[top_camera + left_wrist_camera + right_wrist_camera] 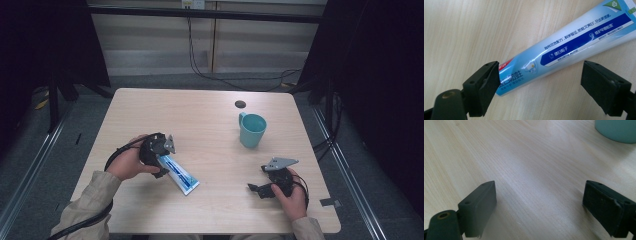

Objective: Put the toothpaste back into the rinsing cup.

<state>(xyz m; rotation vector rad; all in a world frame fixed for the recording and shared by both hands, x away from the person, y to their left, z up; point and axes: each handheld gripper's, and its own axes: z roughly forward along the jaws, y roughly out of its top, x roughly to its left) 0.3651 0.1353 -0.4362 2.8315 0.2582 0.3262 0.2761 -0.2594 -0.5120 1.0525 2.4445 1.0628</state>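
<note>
Blue and white plastic is catching the light on the toothpaste tube [564,47], which is lying flat on the pale wood-grain table [210,125]. Chinese characters are running along its length: large white ones near the lower end in the left gripper view, and smaller white lines inside a dark blue band; I am reading "防蛀" among the large characters, while the smaller print is too fine to vouch for. A red stripe is edging the lower end, and a green diamond-shaped mark with a recycling-style emblem is sitting near the far end at the top right of that view.

Seen from the high view, the toothpaste tube [178,175] is lying on the near left part of the table, its long axis running diagonally, one end under the left gripper [161,159] and the other pointing toward the near right. I cannot tell which end is carrying the cap.

Both jaws of the left gripper [540,82] are standing wide apart, straddling the tube's lower end; the left jaw is overlapping that end in the picture, and whether it is touching I cannot tell. The right gripper [260,189] is resting near the table's right front, well apart from the tube, its jaws gaping over bare wood. A teal mug [251,130] is standing upright beyond it, and a small dark round spot [240,104] is lying behind the mug.
</note>
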